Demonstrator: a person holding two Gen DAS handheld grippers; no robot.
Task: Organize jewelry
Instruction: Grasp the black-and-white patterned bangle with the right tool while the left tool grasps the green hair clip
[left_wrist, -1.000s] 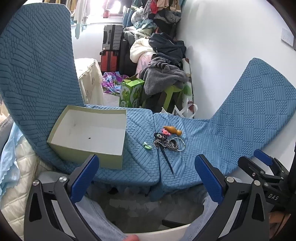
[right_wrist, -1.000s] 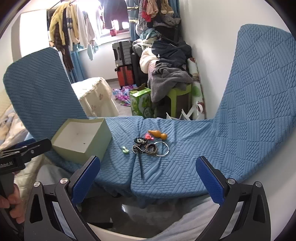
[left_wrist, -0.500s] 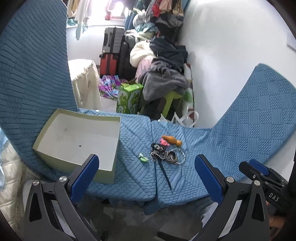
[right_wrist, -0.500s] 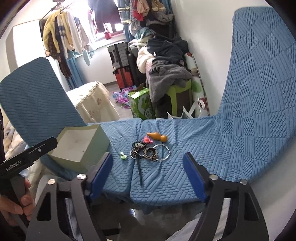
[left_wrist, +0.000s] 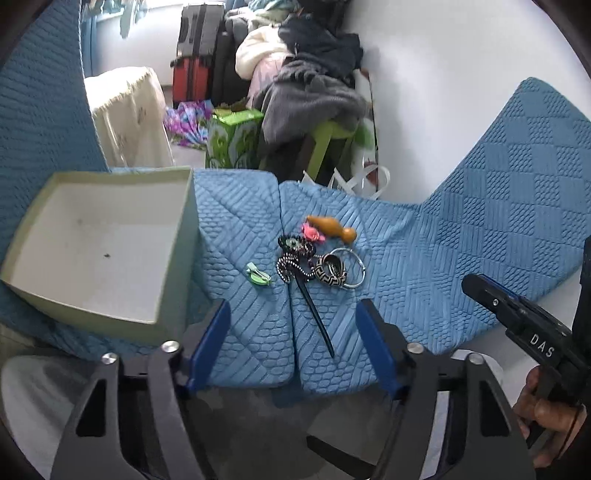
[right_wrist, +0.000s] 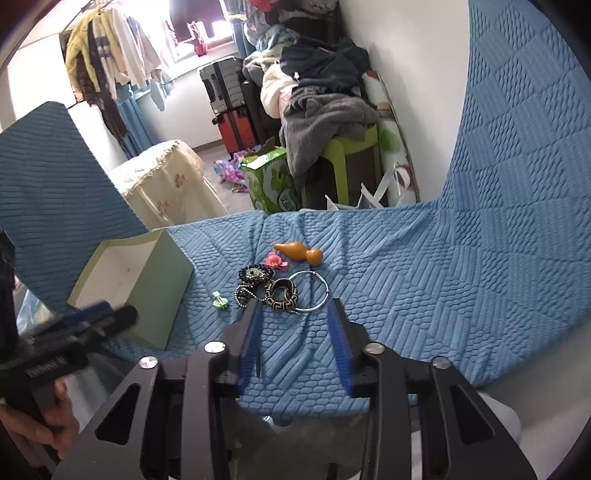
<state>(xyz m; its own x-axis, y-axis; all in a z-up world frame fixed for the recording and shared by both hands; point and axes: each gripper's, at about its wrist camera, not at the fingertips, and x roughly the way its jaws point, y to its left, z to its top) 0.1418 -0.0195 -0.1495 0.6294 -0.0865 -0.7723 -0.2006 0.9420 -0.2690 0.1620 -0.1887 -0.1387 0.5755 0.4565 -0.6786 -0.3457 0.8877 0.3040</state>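
Left wrist view: a blue quilted cover carries a pale open box and, to its right, the jewelry pile; a black hair stick points toward the camera. The left hand-held gripper hangs wide open, empty.

Right wrist view: beyond the cover, a laundry-heaped stool. The right hand-held gripper, partly open and empty, sits just before the patterned bangle.

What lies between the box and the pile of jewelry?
Only a small green clip on the blue cover, apart from the box and the pile; the left wrist view shows it.
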